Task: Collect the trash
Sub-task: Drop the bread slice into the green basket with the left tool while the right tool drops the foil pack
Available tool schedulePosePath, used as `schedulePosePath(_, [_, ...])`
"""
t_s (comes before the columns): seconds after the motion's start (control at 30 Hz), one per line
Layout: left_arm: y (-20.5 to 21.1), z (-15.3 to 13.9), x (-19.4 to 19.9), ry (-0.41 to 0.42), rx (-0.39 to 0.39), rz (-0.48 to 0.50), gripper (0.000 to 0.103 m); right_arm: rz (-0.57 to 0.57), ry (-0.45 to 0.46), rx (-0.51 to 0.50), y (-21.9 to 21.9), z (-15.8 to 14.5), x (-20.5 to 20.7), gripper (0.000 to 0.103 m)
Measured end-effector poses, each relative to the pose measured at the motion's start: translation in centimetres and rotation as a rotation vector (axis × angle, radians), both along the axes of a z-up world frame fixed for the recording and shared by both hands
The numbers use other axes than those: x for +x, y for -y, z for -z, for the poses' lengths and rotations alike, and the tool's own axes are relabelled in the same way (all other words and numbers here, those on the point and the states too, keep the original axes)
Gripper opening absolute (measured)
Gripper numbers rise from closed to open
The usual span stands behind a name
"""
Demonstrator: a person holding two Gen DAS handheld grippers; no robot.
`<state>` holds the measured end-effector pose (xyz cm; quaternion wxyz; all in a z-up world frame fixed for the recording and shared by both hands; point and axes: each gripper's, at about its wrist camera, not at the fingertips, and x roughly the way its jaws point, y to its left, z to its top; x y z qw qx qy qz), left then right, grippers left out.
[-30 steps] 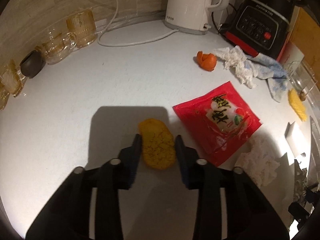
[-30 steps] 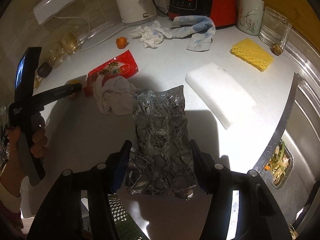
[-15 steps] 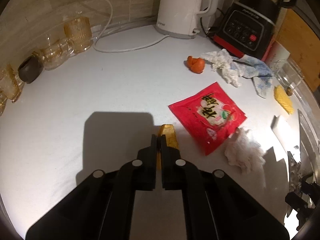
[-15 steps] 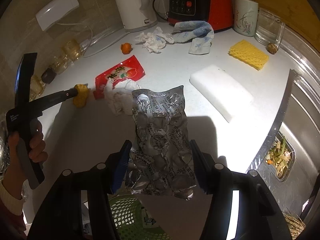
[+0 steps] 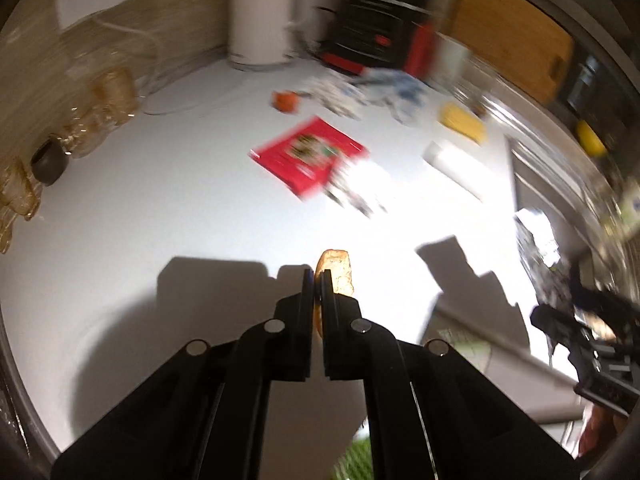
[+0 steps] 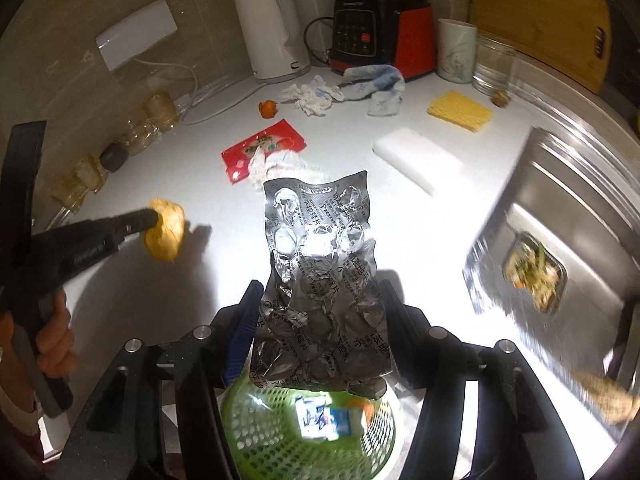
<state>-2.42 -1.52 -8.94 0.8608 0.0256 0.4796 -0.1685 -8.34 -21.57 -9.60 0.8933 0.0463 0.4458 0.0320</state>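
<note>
Clearly crinkled, silver blister pack; yellow peel.

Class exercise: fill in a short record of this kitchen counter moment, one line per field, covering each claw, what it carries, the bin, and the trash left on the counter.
Left claw: shut on the yellow peel, lifted clear of the counter
Right claw: holds the silver blister pack; fingers sit wide beside it
Bin: green basket below the blister pack, some scraps inside
Left on counter: red wrapper, crumpled tissue, orange peel, second tissue
Image quality: left view motion-blurred
</note>
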Motion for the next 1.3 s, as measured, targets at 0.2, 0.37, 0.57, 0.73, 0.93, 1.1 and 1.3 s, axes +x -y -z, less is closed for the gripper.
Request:
schedulePosePath(0.2, [2.8, 0.8, -5.7, -0.046, 0.017, 0.104, 0.003, 0.025, -0.027, -0.005, -0.1, 0.2, -5.5, 0.059])
schedulePosePath(0.37, [4.7, 2.8, -9.6, -0.104, 0.034, 0.124, 0.003, -0.002, -0.046, -0.001, 0.4, 0.8, -8.9, 0.059])
schedulePosePath(0.57, [6.6, 6.0, -13.3, -0.181, 0.057, 0.114, 0.003, -0.051, -0.066, -0.004, 1.4, 1.4, -12.6, 0.059])
schedulePosePath(0.73, [7.6, 9.6, -14.5, -0.291, 0.050, 0.099, 0.003, -0.057, -0.086, 0.004, 2.1, 2.1, -14.9, 0.059])
schedulePosePath(0.93, [7.5, 11.1, -15.9, -0.340, 0.058, 0.060, 0.045, -0.058, -0.100, 0.003, 2.7, 2.7, -16.2, 0.059])
schedulePosePath(1.1, [7.8, 9.4, -16.1, -0.289, 0.052, 0.049, 0.059, -0.057, -0.094, 0.003, 3.2, 2.6, -16.6, 0.060])
schedulePosePath(1.3, [7.5, 6.4, -15.6, -0.208, 0.065, 0.026, 0.072, -0.073, -0.065, -0.002, 3.1, 1.8, -16.3, 0.060])
